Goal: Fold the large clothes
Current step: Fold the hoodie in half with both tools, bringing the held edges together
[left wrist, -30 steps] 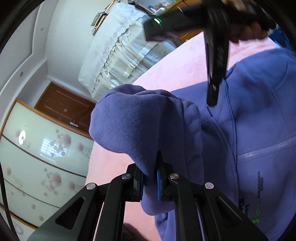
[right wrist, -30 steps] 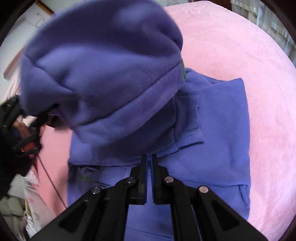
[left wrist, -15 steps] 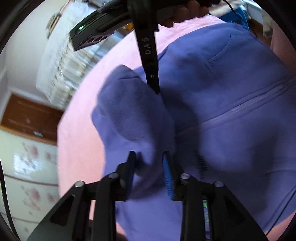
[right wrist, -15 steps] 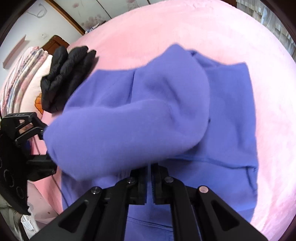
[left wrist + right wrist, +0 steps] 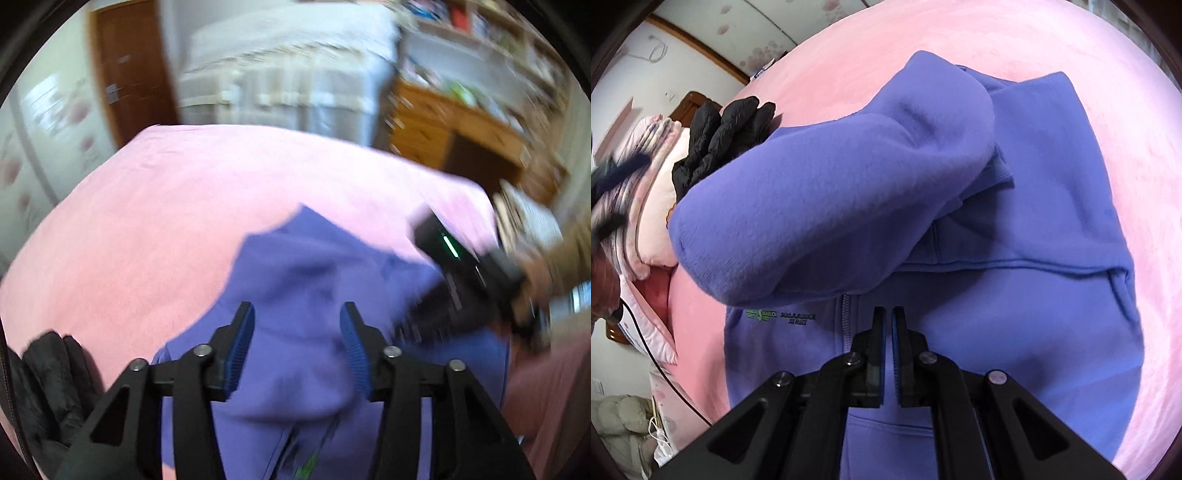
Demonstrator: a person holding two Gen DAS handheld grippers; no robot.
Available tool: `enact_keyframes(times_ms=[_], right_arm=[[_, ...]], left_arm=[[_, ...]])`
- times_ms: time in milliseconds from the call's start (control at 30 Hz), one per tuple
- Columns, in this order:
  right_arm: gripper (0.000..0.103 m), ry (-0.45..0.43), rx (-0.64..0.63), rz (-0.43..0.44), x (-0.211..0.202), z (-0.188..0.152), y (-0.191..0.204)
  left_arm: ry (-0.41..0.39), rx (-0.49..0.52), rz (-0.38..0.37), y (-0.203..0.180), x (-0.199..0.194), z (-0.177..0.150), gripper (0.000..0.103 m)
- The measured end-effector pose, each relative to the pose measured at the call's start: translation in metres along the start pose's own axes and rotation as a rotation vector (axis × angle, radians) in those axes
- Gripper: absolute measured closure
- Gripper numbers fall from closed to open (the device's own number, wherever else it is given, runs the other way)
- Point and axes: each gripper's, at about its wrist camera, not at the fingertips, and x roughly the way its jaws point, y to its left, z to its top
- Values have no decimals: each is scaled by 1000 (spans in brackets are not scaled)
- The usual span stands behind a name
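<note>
sleeve [image 5: 831, 192] now dropped across hoodie [image 5: 1015, 314]; left gripper [image 5: 297, 339] opening.

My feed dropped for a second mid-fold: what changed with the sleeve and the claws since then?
The left claw, which had pinched the sleeve, let go; its jaws are opening, clear of the fabric. The sleeve, carried over, now lies folded across the purple hoodie's chest. The right claw stayed shut and empty over the zipper. The black jacket and pink blanket are unchanged.

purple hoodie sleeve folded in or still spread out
Folded in: the sleeve lies across the purple hoodie chest, over its zipper.
</note>
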Motion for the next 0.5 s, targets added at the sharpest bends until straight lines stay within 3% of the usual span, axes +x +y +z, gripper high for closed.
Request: enact_keyframes(times_ms=[100, 233, 367, 500], right_arm=[[100, -29, 18, 11, 4, -4, 4], [100, -94, 33, 24, 8, -3, 9], [100, -144, 58, 60, 11, 2, 13], [100, -94, 56, 36, 13, -3, 5]], left_arm=[[25, -150, 9, 18, 38, 12, 55], [128, -304, -96, 23, 91, 9, 55], [167, -306, -162, 2, 103, -16, 55], [228, -336, -188, -13, 105, -45, 55]])
